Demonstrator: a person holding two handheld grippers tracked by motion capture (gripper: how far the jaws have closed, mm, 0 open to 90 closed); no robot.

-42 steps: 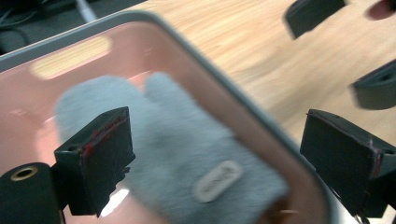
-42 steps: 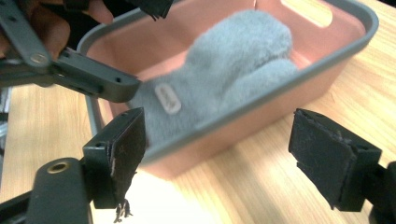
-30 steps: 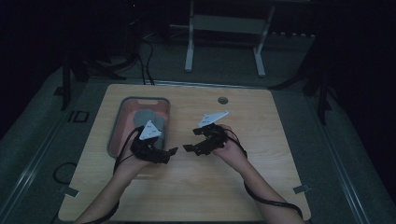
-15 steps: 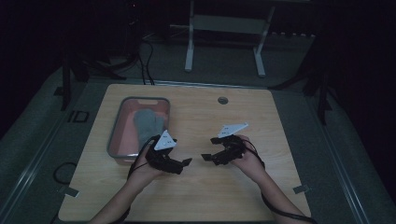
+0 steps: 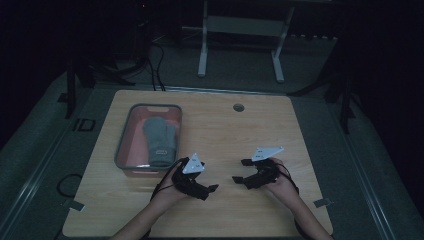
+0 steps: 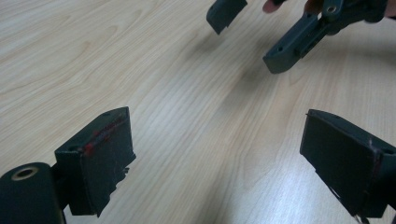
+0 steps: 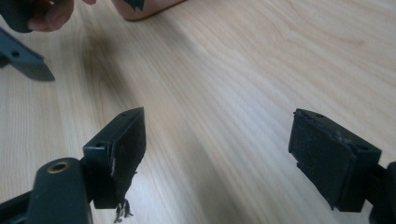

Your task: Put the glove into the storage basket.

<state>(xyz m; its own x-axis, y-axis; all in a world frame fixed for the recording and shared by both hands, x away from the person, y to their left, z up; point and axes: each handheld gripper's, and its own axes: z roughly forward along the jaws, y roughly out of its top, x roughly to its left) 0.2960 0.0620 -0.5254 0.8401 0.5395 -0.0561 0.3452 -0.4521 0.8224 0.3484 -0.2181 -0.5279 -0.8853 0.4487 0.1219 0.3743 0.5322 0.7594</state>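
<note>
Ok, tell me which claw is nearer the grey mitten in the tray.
Left. The left claw sits just off the tray's near right corner, close to the grey mitten. The right claw is farther right across bare table.

The high view looks forward and down over the whole table [image 5: 300,130] from the person's side. Each gripper view skims close above the wood, facing the other gripper; all share that near strip.
</note>
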